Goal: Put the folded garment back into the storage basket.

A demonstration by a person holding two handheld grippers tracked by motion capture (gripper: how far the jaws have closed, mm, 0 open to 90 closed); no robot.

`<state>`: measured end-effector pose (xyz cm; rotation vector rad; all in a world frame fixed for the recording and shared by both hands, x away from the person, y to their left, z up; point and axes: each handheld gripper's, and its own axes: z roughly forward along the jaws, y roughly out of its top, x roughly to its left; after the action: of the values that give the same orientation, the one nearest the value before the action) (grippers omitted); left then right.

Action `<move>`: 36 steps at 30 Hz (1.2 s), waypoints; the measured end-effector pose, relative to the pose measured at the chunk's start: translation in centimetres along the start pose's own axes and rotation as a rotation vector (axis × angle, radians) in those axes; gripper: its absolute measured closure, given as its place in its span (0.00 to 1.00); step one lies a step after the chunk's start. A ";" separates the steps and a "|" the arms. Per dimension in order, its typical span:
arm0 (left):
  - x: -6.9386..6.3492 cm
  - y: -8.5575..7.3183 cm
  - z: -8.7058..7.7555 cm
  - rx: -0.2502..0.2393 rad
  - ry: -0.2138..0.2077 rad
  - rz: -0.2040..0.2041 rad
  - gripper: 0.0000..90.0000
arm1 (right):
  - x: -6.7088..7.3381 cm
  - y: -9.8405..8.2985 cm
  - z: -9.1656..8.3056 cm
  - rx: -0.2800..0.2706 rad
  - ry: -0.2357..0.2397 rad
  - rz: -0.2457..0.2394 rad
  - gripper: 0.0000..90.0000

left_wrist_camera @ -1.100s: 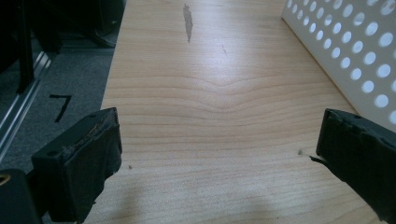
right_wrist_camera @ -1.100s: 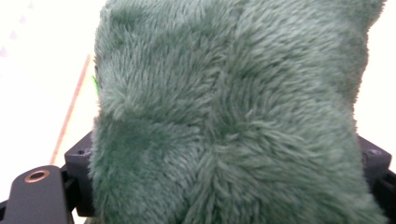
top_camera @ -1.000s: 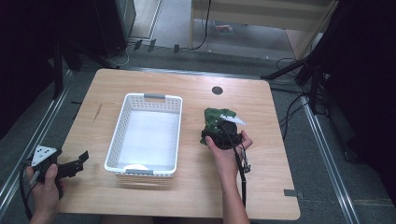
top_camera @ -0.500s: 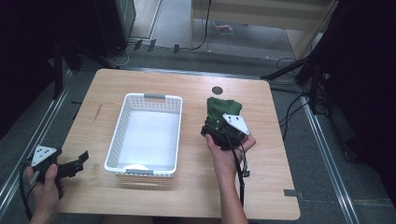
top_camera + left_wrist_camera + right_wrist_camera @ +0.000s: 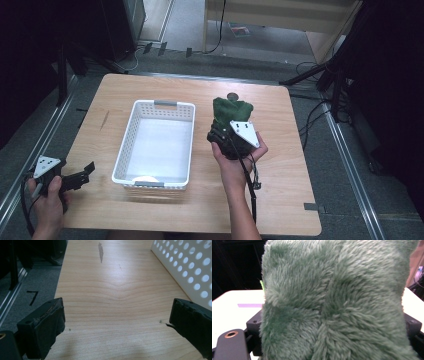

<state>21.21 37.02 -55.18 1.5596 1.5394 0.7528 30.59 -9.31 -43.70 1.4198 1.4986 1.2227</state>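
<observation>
A light wooden table (image 5: 280, 200) stands on grey carpet (image 5: 350, 200), cables (image 5: 310, 67) trailing behind

In your right gripper view the green plush toy (image 5: 337, 302) covers the jaws, so you cannot see their tips; the toy's top and bottom are cut by the picture's edges. In the high view the right gripper (image 5: 227, 131) hides the toy's lower part. A pale thing at the white basket's (image 5: 127, 145) near wall is too small to identify.
</observation>
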 end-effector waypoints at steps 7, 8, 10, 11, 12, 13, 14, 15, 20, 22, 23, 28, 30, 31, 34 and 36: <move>0.0 0.0 0.0 -0.002 0.001 0.000 0.01 | 1.5 0.1 0.1 -0.001 0.026 -0.008 0.14; 0.0 0.0 0.0 -0.003 0.000 -0.004 0.01 | 1.8 0.2 0.0 -0.001 0.031 -0.005 0.14; 0.0 0.0 0.0 -0.002 0.000 -0.003 0.01 | 2.3 0.3 0.0 -0.003 0.038 -0.007 0.14; 0.0 0.0 0.0 -0.001 0.000 -0.003 0.01 | 2.6 0.3 0.0 -0.001 0.046 -0.008 0.14; 0.0 0.0 0.0 -0.001 0.000 -0.003 0.01 | 2.6 0.3 0.0 -0.001 0.046 -0.008 0.14; 0.0 0.0 0.0 -0.001 0.000 -0.003 0.01 | 3.3 0.4 0.0 -0.003 0.049 -0.020 0.14; 0.0 0.0 0.0 -0.001 0.000 -0.003 0.01 | 3.7 0.5 0.0 -0.005 0.053 -0.019 0.14; 0.0 0.0 0.0 0.001 -0.002 -0.002 0.01 | 4.0 0.5 0.0 -0.009 0.058 -0.019 0.14; 0.0 0.0 0.1 -0.004 -0.002 -0.008 0.01 | 5.7 0.7 0.1 -0.001 0.083 -0.027 0.14; 0.0 0.0 0.1 -0.004 -0.002 -0.008 0.01 | 5.9 0.7 0.1 0.001 0.084 -0.030 0.14; 0.1 0.0 0.1 -0.007 -0.004 -0.011 0.01 | 6.6 0.7 0.2 0.010 0.088 -0.029 0.14; 0.1 0.0 0.1 -0.006 -0.005 -0.012 0.01 | 7.9 0.4 0.4 0.012 0.094 -0.017 0.14; 0.1 0.0 0.1 -0.006 -0.005 -0.013 0.01 | 8.1 0.4 0.5 0.015 0.092 -0.016 0.14; 0.1 0.0 0.1 -0.005 -0.005 -0.014 0.01 | 8.5 0.3 0.6 0.021 0.098 -0.011 0.14; 0.1 0.0 0.1 -0.005 -0.005 -0.014 0.01 | 8.9 0.2 0.7 0.026 0.099 -0.011 0.14; 0.1 0.0 0.1 -0.006 -0.006 -0.014 0.01 | 9.7 0.2 0.8 0.030 0.111 -0.016 0.14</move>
<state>21.30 37.09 -55.21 1.5435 1.5414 0.7438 30.13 0.32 -42.78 1.3760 1.6061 1.2932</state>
